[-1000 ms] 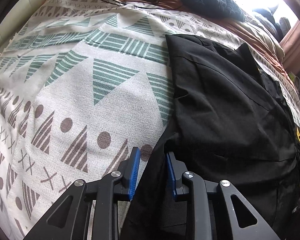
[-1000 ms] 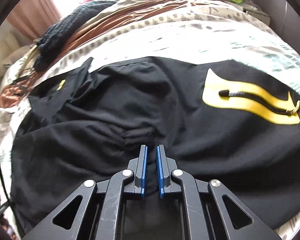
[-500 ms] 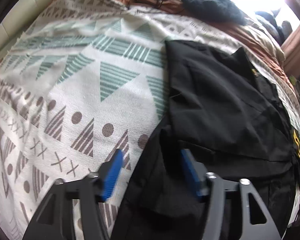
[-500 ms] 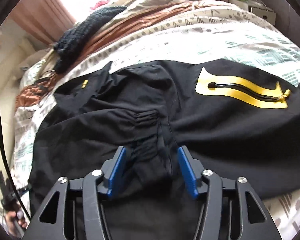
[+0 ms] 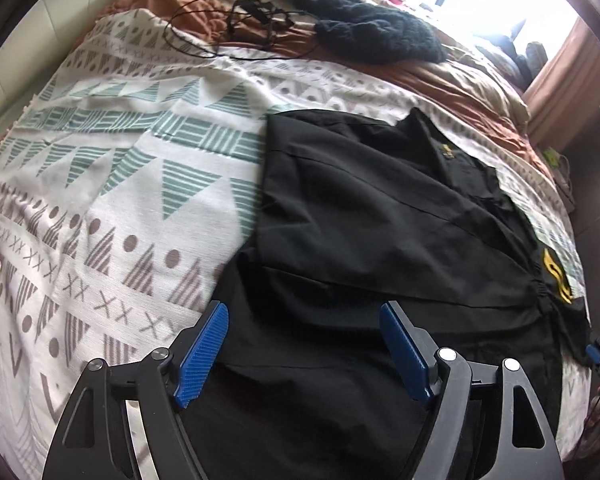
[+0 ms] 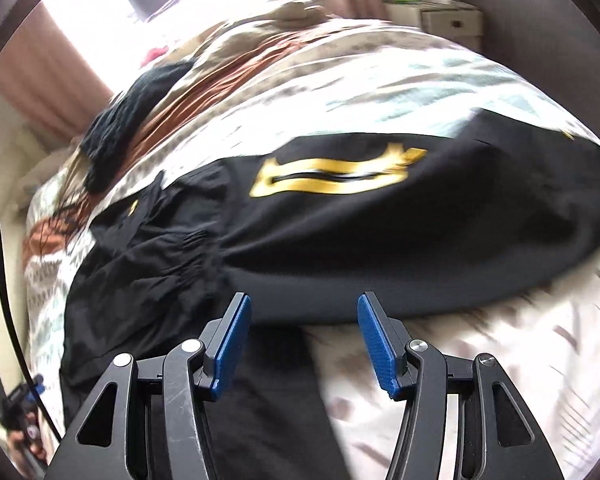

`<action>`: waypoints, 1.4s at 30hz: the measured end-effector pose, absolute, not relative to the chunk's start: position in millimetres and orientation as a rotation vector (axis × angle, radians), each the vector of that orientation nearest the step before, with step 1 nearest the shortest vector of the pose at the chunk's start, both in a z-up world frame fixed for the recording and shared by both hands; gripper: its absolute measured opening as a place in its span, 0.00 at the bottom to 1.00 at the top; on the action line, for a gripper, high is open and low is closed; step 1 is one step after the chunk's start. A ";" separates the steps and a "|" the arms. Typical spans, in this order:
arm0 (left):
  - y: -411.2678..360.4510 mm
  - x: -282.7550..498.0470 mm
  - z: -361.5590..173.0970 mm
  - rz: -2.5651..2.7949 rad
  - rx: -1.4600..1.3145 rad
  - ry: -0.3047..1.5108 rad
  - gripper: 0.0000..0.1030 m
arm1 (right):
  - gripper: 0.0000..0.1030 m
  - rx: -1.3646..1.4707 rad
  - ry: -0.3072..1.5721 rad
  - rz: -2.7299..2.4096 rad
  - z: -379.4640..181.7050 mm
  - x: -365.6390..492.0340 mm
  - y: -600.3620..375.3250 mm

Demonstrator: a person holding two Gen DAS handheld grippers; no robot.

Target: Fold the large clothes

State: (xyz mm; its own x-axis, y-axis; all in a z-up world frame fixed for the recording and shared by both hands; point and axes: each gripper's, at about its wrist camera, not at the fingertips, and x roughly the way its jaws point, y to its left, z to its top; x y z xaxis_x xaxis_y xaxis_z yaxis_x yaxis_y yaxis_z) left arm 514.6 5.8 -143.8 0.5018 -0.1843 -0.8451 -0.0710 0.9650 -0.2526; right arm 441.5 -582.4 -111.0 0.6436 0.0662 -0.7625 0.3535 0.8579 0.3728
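Note:
A large black garment (image 5: 372, 216) lies partly folded on a patterned bedspread (image 5: 112, 184). It has a yellow emblem, seen small in the left wrist view (image 5: 556, 276) and wide in the right wrist view (image 6: 336, 176). A gathered cuff (image 6: 196, 248) lies on the cloth. My left gripper (image 5: 304, 344) is open and empty above the garment's near edge. My right gripper (image 6: 304, 340) is open and empty above the garment's near hem, with black cloth below it. The right wrist view is blurred by motion.
A dark knitted garment (image 5: 364, 28) and black cables (image 5: 240, 24) lie on the brown blanket (image 5: 440, 76) at the far end of the bed. A white box (image 6: 452, 20) stands beyond the bed. The other gripper shows at the left edge of the right wrist view (image 6: 16, 408).
Both grippers opened and let go of the black cloth, then drew back. The sleeve now lies folded on the garment. The right view swung toward the emblem side.

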 end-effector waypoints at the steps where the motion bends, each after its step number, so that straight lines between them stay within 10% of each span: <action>1: 2.6 513.6 -142.5 -0.076 -0.269 1.046 0.77 | 0.54 0.547 0.862 -0.186 -112.0 435.5 -591.4; 25: -61.7 518.8 -145.3 -0.131 -0.209 1.072 0.77 | 0.50 0.807 0.780 -0.374 -166.2 392.9 -731.7; 31: -58.6 522.8 -152.6 -0.114 -0.217 1.086 0.77 | 0.08 0.845 0.765 -0.386 -176.7 403.6 -743.3; 42: -18.1 514.4 -141.6 -0.091 -0.304 1.046 0.77 | 0.03 0.681 0.564 -0.239 -51.2 413.5 -690.8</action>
State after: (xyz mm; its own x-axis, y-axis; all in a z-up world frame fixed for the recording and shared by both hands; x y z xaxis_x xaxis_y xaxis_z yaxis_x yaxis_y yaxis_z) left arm 514.4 -18.1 -141.6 0.5014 -0.2177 -0.8374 -0.0700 0.9544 -0.2901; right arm 413.5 -690.8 -51.2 0.8253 -0.0280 -0.5639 0.3857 0.7574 0.5269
